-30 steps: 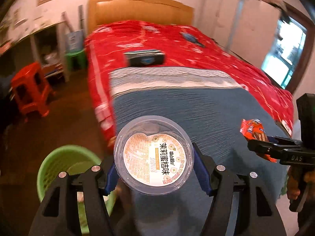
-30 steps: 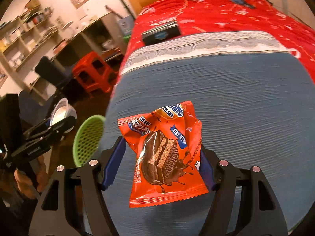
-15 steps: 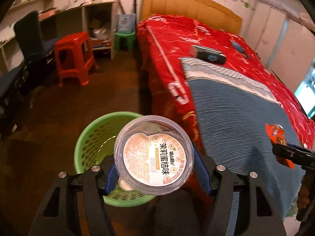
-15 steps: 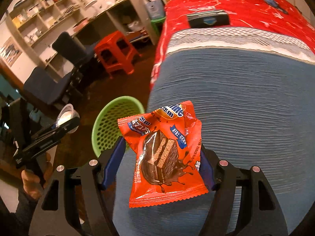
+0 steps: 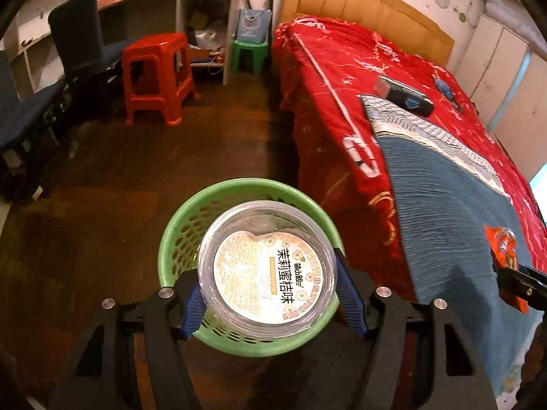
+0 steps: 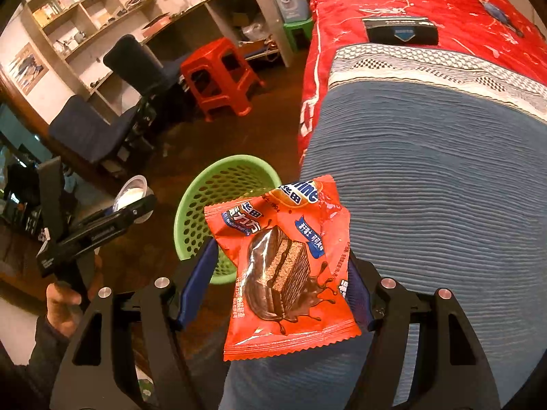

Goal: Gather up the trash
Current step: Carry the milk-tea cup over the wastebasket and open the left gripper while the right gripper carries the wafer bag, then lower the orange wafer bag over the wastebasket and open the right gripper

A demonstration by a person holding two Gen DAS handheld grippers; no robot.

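The left gripper [image 5: 270,294] grips a clear cup [image 5: 268,268] over the green basket [image 5: 177,225]. The right gripper [image 6: 280,280] clamps an orange wrapper [image 6: 290,266], basket at its ten o'clock.

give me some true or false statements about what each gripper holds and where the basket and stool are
1. The left gripper is shut on a clear plastic cup with a printed lid. True.
2. The right gripper holds a blue wrapper. False: it holds an orange wafer wrapper.
3. The green basket stands on the bed. False: it stands on the dark floor beside the bed.
4. In the left wrist view the cup is in front of the basket's opening. True.
5. The red stool lies tipped on its side. False: it stands upright on its legs.
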